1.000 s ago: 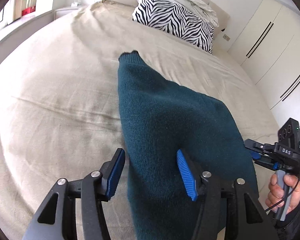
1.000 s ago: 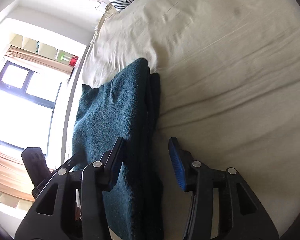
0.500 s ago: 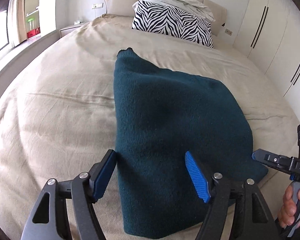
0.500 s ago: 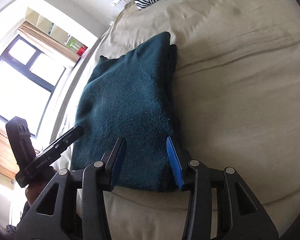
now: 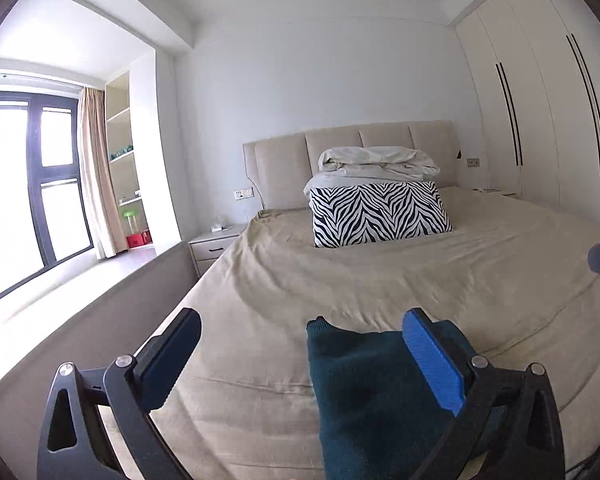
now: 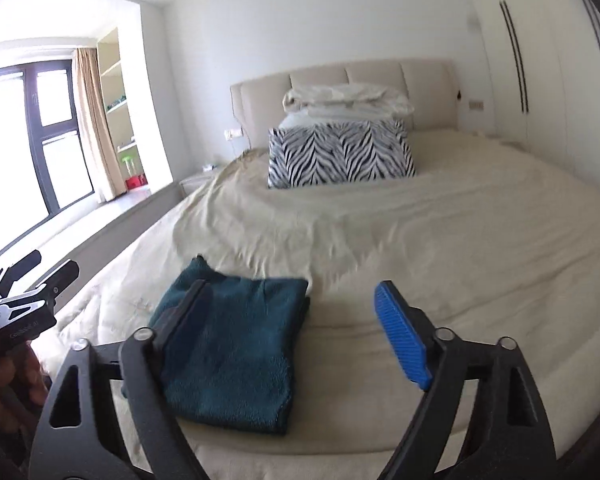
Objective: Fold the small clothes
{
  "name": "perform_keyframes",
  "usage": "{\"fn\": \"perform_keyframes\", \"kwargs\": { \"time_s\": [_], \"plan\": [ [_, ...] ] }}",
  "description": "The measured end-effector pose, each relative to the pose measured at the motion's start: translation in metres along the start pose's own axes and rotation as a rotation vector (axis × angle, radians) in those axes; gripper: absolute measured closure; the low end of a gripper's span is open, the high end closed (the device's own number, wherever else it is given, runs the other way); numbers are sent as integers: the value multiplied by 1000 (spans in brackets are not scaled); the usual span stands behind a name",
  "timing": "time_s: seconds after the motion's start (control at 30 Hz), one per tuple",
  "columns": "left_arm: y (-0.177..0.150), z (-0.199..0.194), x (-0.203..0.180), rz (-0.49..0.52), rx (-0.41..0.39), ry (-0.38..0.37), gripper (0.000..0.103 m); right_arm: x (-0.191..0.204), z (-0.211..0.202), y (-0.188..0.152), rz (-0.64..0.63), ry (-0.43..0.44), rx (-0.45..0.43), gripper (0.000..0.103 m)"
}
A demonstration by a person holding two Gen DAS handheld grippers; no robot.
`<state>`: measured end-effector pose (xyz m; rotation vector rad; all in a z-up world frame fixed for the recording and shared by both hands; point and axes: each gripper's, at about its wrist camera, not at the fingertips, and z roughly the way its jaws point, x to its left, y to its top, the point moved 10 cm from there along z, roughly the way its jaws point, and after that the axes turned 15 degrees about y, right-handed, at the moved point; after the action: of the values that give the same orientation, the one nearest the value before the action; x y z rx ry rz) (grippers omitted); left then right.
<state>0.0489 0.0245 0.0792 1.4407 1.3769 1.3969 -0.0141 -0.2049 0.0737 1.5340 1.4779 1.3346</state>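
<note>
The folded sweater (image 6: pixel 236 356) lies as a compact dark-teal rectangle near the foot edge of the bed (image 6: pixel 460 248), flat on the beige cover, with one knitted corner poking out at its far left. We judge the fold itself complete and the step in hand to be the release and withdrawal.

To do this step well, we lift each tool straight away from the cloth so that no pad drags a layer open. The left gripper (image 5: pixel 300 360) has its jaws spread wide, having just been opening, and nothing is clamped between them; the sweater sits below and behind its blue pad (image 5: pixel 432 364), not pinched. The right gripper (image 6: pixel 292 328) is likewise spread wide after just opening, its jaws standing clear above the sweater and the cover.

We check the stacked edges along the sweater's right side before moving on (they appear slightly stepped, which is acceptable for a thick knit). If the protruding corner matters, we tuck it with one closed pad tip rather than regrip the whole stack.

Further out, a zebra-striped pillow (image 6: pixel 340 152) and a bundled pale duvet (image 6: pixel 348 98) rest against the headboard, well apart from the sweater, so we have free room on the cover for the next garment.
</note>
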Motion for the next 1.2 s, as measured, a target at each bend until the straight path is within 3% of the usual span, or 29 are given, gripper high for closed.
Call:
{"fn": "perform_keyframes", "kwargs": {
  "time_s": [0.1, 0.17, 0.37, 0.47, 0.63, 0.93, 1.2],
  "plan": [
    [22, -18, 12, -45, -19, 15, 0, 21, -34, 45, -102, -43, -184, 0],
    [29, -26, 23, -63, 0, 63, 0, 31, -40, 64, -134, -40, -183, 0],
    [15, -22, 16, -48, 127, 4, 0, 59, -49, 90, -79, 84, -136, 0],
    [-16, -5, 7, -22, 254, -5, 0, 61, -36, 72, -62, 45, -16, 0],
    [-80, 24, -17, 8, 481, -73, 0, 38, 13, 12, 55, 0, 226, 0],
    [-131, 40, -28, 3, 599, -100, 0, 4, 53, -87, 203, -114, 484, 0],
    [-146, 46, -31, -3, 648, -116, 0, 12, 60, -103, 145, -111, 521, 0]
  ]
}}
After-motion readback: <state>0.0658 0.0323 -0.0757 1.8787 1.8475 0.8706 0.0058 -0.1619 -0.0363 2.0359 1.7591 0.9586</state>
